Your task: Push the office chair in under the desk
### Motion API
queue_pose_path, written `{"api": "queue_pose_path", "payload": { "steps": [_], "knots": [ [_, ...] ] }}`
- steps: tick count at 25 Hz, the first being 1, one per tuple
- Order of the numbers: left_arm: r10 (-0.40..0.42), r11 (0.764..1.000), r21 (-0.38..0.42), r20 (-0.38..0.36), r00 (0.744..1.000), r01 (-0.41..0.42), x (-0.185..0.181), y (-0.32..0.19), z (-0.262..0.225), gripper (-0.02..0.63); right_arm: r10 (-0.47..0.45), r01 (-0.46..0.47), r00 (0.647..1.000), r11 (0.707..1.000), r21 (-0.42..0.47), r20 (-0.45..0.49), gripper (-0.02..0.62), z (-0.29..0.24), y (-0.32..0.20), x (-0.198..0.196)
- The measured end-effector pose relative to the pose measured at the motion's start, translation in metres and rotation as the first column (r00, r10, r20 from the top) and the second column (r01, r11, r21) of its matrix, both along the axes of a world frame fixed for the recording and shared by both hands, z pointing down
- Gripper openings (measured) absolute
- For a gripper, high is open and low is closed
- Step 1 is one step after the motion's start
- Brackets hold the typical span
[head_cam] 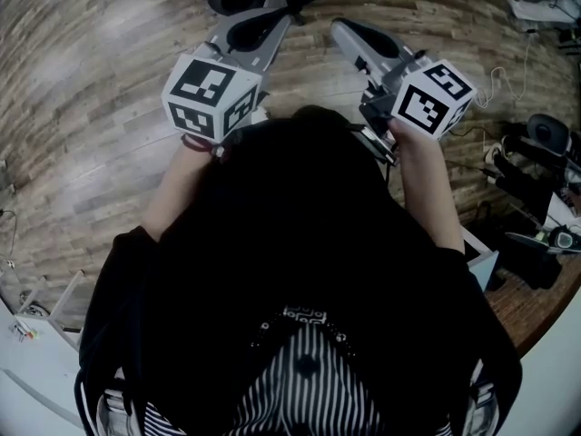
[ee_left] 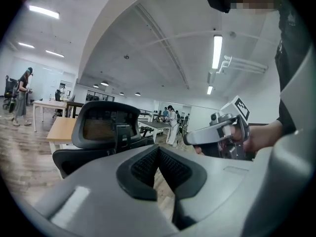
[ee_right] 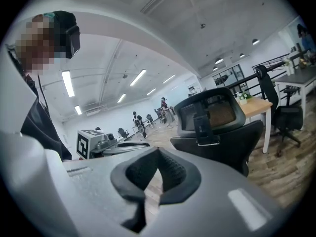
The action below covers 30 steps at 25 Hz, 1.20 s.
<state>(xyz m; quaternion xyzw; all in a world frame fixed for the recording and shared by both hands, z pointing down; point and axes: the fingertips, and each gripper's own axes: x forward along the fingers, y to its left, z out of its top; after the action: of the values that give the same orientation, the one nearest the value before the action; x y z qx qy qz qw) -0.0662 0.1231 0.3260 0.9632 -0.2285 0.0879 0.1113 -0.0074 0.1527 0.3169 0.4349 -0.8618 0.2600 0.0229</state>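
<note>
Our left tool (head_cam: 257, 27) is held out ahead of us, its jaws pressed together with nothing between them. Its ribbed dark pads meet in a V inside a smooth grey shell.

Ahead of it, at the top of the head view, stands the office chair (ee_left: 101, 132). As far as we can judge it is apart from both tools, with its back turned to us. It has a curved black frame, a headrest of brownish mesh and a hard plastic bracket down the spine. Behind it is a tabletop (ee_left: 60, 128) of pale wood, which we take to be the target.

Our right tool (head_cam: 356, 42) is closed and empty too, roughly level with the left one.

We judge the step in hand to be the approach. To do it well, we would set both closed tips against the rigid backrest frame, one on each side of the spine. We would avoid the mesh, which would likely give. An even push from both sides should keep the chair rolling straight over the wood-grain plank floor (head_cam: 100, 80) and stop the seat swivelling away.
</note>
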Motion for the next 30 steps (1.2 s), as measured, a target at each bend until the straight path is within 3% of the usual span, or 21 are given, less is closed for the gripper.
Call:
{"api": "queue_pose_path", "payload": {
  "steps": [11, 17, 21, 30],
  "knots": [
    [-0.026, 1.000, -0.001, 0.023, 0.999, 0.026, -0.010, 0.012, -0.002, 0.002, -0.049, 0.049, 0.999, 0.999, 0.009, 0.003, -0.002, -0.010, -0.001, -0.010],
    [-0.050, 0.999, -0.005, 0.021, 0.999, 0.050, -0.028, -0.058, 0.009, 0.002, -0.056, 0.056, 0.998, 0.998, -0.020, 0.005, -0.002, 0.010, -0.071, -0.023],
    [-0.065, 0.998, -0.010, 0.029, 0.997, 0.066, -0.028, -0.093, 0.015, 0.002, -0.053, 0.053, 0.999, 0.998, -0.020, 0.011, -0.002, 0.015, -0.109, -0.012],
    [-0.088, 0.996, 0.000, 0.040, 0.995, 0.088, -0.007, -0.136, 0.015, 0.003, -0.043, 0.043, 0.998, 0.999, -0.001, 0.038, -0.002, 0.014, -0.147, 0.016]
  ]
}}
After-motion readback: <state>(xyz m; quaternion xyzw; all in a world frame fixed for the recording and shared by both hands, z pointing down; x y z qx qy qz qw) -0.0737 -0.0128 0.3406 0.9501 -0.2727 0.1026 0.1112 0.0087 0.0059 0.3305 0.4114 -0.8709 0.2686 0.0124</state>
